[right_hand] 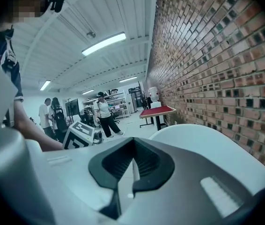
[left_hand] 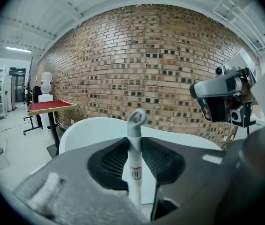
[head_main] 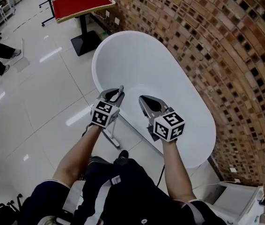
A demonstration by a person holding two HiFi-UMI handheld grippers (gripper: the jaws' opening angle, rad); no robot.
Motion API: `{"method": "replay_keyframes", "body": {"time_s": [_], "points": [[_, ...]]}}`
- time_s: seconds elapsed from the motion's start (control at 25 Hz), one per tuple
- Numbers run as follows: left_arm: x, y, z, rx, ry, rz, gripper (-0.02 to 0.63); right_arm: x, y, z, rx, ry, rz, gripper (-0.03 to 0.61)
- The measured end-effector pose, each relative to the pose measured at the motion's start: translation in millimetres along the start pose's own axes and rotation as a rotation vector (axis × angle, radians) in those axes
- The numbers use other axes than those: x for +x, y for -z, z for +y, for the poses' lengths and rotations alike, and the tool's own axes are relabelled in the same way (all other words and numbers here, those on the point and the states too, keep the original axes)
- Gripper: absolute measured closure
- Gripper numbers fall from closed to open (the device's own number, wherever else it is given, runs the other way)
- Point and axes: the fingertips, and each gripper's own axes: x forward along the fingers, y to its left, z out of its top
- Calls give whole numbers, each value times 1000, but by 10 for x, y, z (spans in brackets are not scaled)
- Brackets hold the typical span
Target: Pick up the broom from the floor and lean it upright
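Head view, nearest first: the wearer's two forearms reach out, each hand on a tool w/ a marker cube. The L tongs sit at 9 o'clock of the R tongs, side by side and near each other, not touching.

The L tongs are clamped on the broom. Its white handle stands upright btwn the pads w/ a small label on it, and the grey hanging loop pokes out above. In the head view only the handle's top end shows at the tong tips, plus a white length below the tool, at 6 o'clock toward the floor. The broom head can't be made out.

The R tongs are pinched together, leaving only a thin slit, w/ nothing in them.

Beyond both is a white tub, a long oval running 12 to 4 o'clock, set close along the brick wall on the R. Further off at 11 o'clock is a red-topped table on a black base. Far back in the R gripper view, several people stand on the shiny floor.
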Motion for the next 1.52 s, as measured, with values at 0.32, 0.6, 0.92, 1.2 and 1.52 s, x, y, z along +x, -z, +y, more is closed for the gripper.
{"method": "replay_keyframes", "body": {"time_s": [0.32,0.6,0.92,1.2,1.52], "points": [[240,-2,-32,9,-14,-3,514,-118,61,-37,-6,-23,5,575],[303,-17,-28,18,-31,8,511,-266,130,-107,8,8,9,575],[-46,-92,-139,27,14,6,442,-205,57,-53,49,16,-30,575],[-685,-393,-263,-16,180,-77,492,-47,-97,298,62,17,-93,575],[-1124,-938,-209,-17,230,-198,612,-73,-402,528,68,88,-208,575]]}}
